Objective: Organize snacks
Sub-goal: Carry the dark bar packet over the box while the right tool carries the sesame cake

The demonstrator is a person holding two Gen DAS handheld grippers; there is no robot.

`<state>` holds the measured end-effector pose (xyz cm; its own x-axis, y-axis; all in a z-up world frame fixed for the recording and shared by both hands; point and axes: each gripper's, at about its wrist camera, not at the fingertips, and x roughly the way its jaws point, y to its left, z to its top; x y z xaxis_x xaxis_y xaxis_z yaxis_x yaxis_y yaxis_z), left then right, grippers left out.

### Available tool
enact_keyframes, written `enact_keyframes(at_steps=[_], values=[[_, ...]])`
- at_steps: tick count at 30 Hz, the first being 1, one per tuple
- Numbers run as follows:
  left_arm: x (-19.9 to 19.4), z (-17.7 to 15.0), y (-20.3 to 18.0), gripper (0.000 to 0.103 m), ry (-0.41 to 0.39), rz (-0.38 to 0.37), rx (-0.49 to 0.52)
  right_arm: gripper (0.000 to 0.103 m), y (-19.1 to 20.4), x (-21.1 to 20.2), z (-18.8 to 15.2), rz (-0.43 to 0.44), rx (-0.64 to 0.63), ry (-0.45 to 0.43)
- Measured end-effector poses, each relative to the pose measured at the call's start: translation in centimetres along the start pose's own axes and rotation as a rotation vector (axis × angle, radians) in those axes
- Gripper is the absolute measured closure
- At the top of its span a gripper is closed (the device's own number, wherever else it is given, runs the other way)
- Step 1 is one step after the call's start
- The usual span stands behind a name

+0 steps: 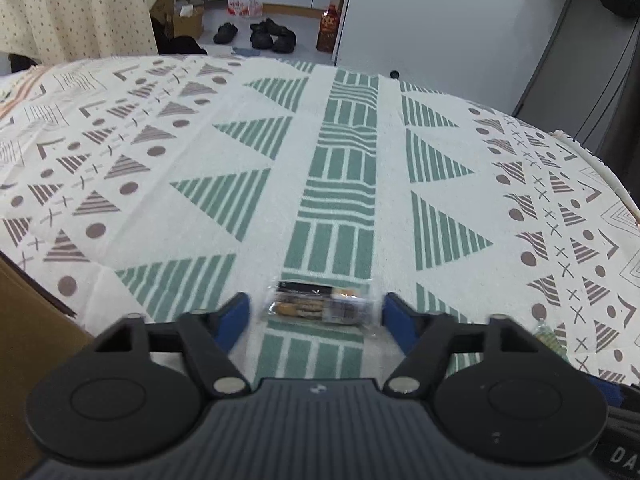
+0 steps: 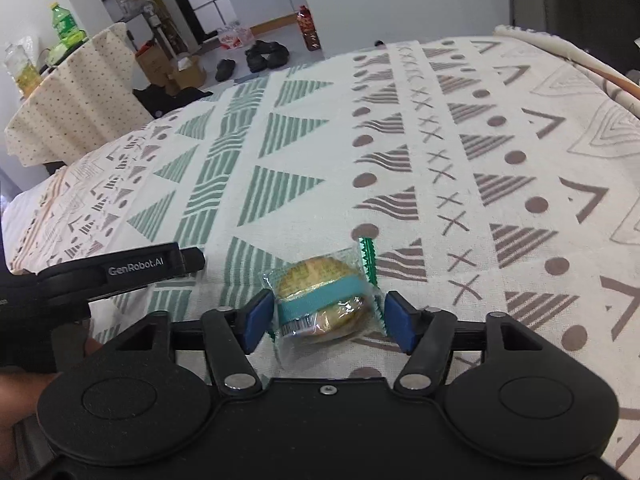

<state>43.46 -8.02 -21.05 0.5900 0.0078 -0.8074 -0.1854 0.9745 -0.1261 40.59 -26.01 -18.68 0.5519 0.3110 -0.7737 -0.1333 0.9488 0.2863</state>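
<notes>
Left fingers (image 1: 236, 312): spread wide, nothing pinched.
Your left gripper (image 1: 316, 314): dark snack bar (image 1: 320, 306) lies btwn tips on tablecloth (image 1: 200, 152).
Right fingers (image 2: 256, 316): spread, w/ round cookie pack (image 2: 326, 300) btwn them, not squeezed.
Your right gripper (image 2: 326, 320): low over tablecloth.

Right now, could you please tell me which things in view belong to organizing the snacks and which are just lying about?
Belongs to the job:
- dark clear-wrapped snack bar
- round biscuit in clear wrapper with teal band

Just lying about:
- black shoes on the floor
- brown cardboard box
- green plastic bottle
</notes>
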Motion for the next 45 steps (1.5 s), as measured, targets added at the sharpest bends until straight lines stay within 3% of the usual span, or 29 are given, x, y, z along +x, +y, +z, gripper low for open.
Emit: enact_keyframes(at_steps=[3, 8, 10, 13, 14, 15, 17, 23, 35, 45], values=[[-0.5, -0.1, 0.4, 0.046, -0.004, 0.012, -0.002, 0.014, 0.6, -0.1, 0.0, -0.008, -0.04, -0.025], [-1.5, -0.3, 0.7, 0.048, -0.013, 0.026, 0.014, 0.01, 1.3, 1.1, 0.0, -0.012, -0.094, -0.02], [-1.8, -0.3, 0.7, 0.048, -0.012, 0.025, 0.021, 0.012, 1.3, 1.7, -0.3, -0.028, -0.106, -0.011], [-2.5, -0.2, 0.8, 0.048, -0.013, 0.023, 0.02, 0.033, 1.5, 2.1, -0.7, -0.042, -0.131, 0.005], [-2.8, -0.1, 0.8, 0.048, -0.016, 0.025, 0.018, 0.047, 1.6, 2.0, -0.6, -0.056, -0.144, 0.006], [-3.0, -0.1, 0.9, 0.048, -0.017, 0.026, 0.016, 0.05, 1.7, 1.8, -0.5, -0.054, -0.14, 0.012], [-3.4, -0.2, 1.0, 0.048, -0.015, 0.026, 0.013, 0.051, 1.3, 1.2, -0.2, -0.018, -0.087, 0.013], [-4.9, -0.7, 1.3, 0.048, -0.021, 0.026, -0.001, 0.053, 1.3, -0.6, -0.5, -0.017, -0.077, -0.015], [-10.0, -1.4, 2.1, 0.048, -0.055, 0.016, 0.01, 0.053, 2.0, -6.8, 0.3, 0.031, 0.021, -0.136], [-15.0, -1.6, 3.4, 0.048, -0.115, -0.013, 0.001, 0.054, 3.5, -10.1, -0.2, 0.023, 0.011, -0.209]])
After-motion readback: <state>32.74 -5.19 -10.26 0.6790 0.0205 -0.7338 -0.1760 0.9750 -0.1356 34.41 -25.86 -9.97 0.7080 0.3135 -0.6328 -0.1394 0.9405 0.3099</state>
